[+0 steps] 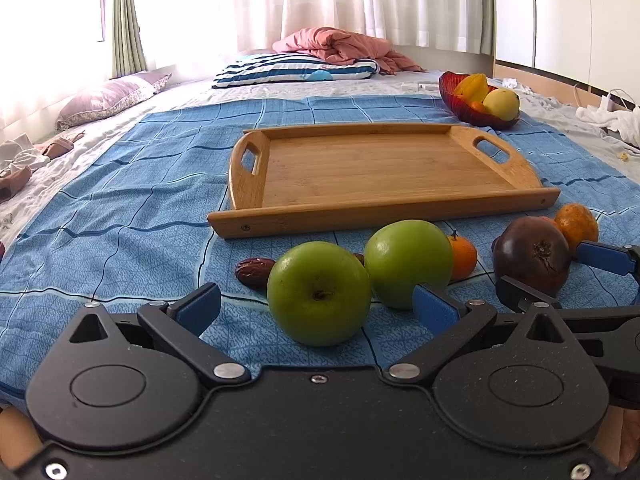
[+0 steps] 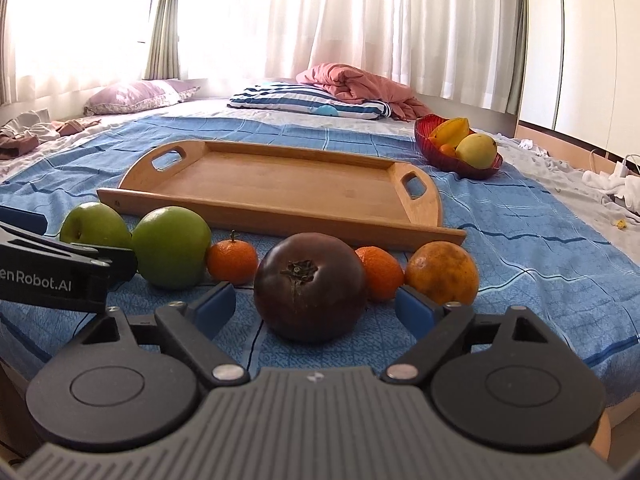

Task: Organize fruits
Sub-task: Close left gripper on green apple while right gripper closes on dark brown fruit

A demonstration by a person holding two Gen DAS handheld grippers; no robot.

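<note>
A row of fruit lies on the blue bedspread in front of an empty wooden tray [image 1: 376,168] [image 2: 280,188]. My left gripper [image 1: 318,306] is open, with a green apple [image 1: 320,292] between its blue pads and gaps on both sides. A second green apple [image 1: 406,262] [image 2: 172,252] lies just to the right. My right gripper [image 2: 316,308] is open around a dark purple round fruit [image 2: 310,284] [image 1: 532,258], pads apart from it. Two mandarins [image 2: 232,260] [image 2: 380,272], an orange [image 2: 442,272] and a brown date [image 1: 252,272] lie nearby.
A red bowl [image 1: 476,114] [image 2: 440,156] with a starfruit and a yellow fruit stands behind the tray at the right. Pillows and a pink blanket [image 1: 340,46] lie at the far end of the bed. White cables and cloth [image 2: 612,184] lie at the right edge.
</note>
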